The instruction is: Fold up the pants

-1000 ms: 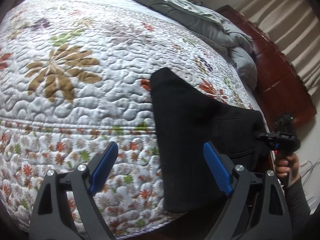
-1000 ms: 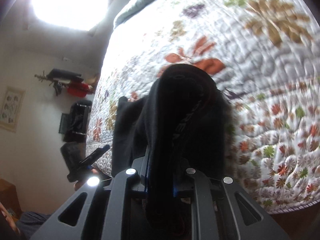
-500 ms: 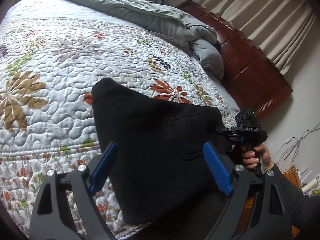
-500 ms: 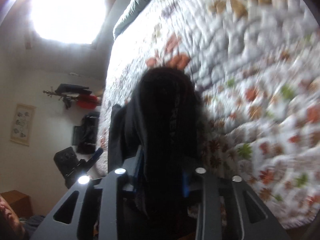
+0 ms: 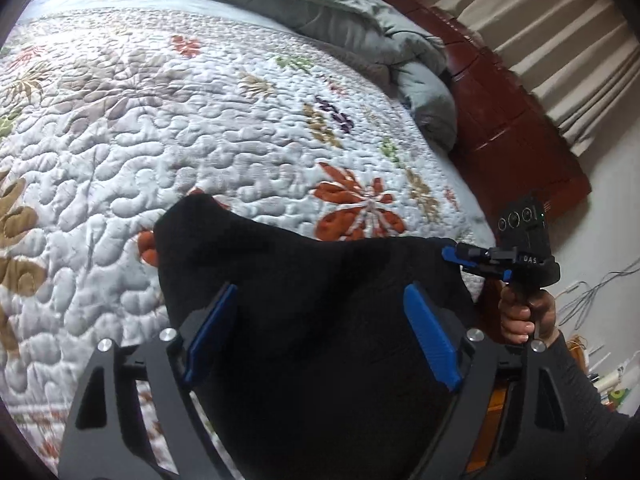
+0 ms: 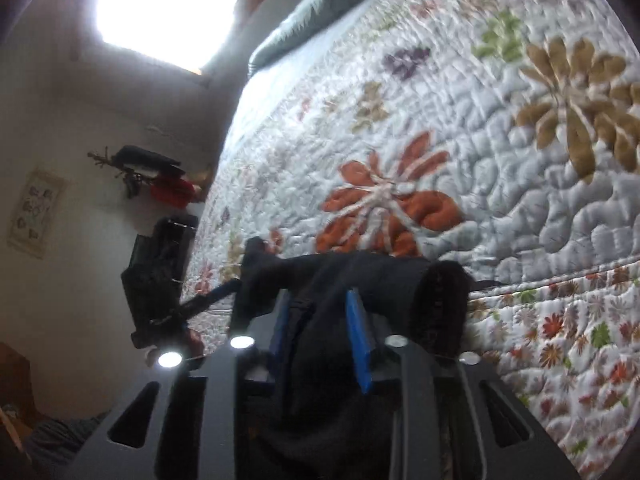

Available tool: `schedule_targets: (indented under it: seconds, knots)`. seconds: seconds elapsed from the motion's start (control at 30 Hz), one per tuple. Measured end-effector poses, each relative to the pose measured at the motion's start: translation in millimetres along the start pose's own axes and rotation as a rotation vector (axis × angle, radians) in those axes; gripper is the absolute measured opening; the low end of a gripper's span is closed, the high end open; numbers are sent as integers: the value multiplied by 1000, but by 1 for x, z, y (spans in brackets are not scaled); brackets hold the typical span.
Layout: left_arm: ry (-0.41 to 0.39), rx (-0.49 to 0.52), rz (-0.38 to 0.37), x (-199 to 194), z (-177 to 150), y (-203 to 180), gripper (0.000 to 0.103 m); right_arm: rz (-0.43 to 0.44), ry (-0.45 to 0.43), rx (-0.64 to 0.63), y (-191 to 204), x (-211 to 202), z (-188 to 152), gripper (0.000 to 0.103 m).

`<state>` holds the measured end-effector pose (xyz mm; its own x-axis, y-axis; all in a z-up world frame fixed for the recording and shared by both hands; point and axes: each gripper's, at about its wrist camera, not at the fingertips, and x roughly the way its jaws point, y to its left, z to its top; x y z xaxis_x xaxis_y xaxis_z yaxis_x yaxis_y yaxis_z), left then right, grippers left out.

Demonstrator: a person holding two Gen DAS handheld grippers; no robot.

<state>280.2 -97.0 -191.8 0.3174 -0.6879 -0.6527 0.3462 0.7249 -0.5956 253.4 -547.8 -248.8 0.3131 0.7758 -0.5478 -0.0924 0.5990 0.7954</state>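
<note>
Daylight from a blown-out window at upper left; black pants lack detail; fisheye bending and dark vignette at frame edges; slight softness.

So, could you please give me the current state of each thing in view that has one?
Black fabric pants: partly folded, draped over the bed edge, one corner held.
Left gripper: jaws wide open, holding nothing.
Right gripper: jaws shut on the pants.
Floral quilted bedspread: spread flat.
Grey duvet: bunched by the headboard.
</note>
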Motion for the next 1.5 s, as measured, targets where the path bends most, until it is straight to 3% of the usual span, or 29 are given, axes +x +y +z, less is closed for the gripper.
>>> schedule_targets:
  seconds: [0.03,0.17,0.27,0.37,0.47,0.6,0.73,0.8,0.83,0.9,1.07,1.1,1.17,1.2,1.23,1.33,1.5]
  knots:
    - [7,3,6,4,1,2,80,-2,4,13,-10,1,0,0]
    - [21,9,4,17,1,11,78,52,16,58,-42,6,-5,0]
    - [9,-2,-13,16,0,16,78,69,11,63,-42,3,-7,0]
    - [-6,15,12,1,0,6,79,55,-1,35,-28,-12,-9,0]
    - [-66,63,37,-30,-7,-12,85,61,-53,-17,3,-42,-20,16]
    - [-110,114,-5,-73,-37,-36,86,90,-38,-90,40,-60,-54,16]
    - [-55,116,-65,-78,-76,-44,86,80,40,-140,51,-43,-94,16]
    - [-17,113,-59,-66,-93,-42,84,49,74,-117,37,-30,-108,16]
    - [4,97,-55,-59,-98,-38,84,34,78,-101,27,-25,-111,8]
    - [28,75,-46,-47,-105,-30,83,11,72,-68,8,-22,-112,0]
    - [33,57,-49,-42,-106,-24,82,34,12,0,-13,-44,-104,0]
    - [30,58,-49,-47,-104,-25,82,46,-7,12,-13,-55,-102,6]
    - [4,65,-55,-62,-98,-26,87,50,-42,44,-16,-72,-92,31]
    - [-13,65,-53,-71,-93,-23,91,30,-70,71,-18,-81,-87,58]
    - [-17,55,-50,-75,-89,-19,92,25,-81,91,-21,-85,-83,76]
    - [29,-50,-57,-71,-74,11,95,64,-34,142,-27,-75,-70,83]
    - [146,-262,-100,-43,-62,56,95,40,71,167,-30,-31,-52,85]
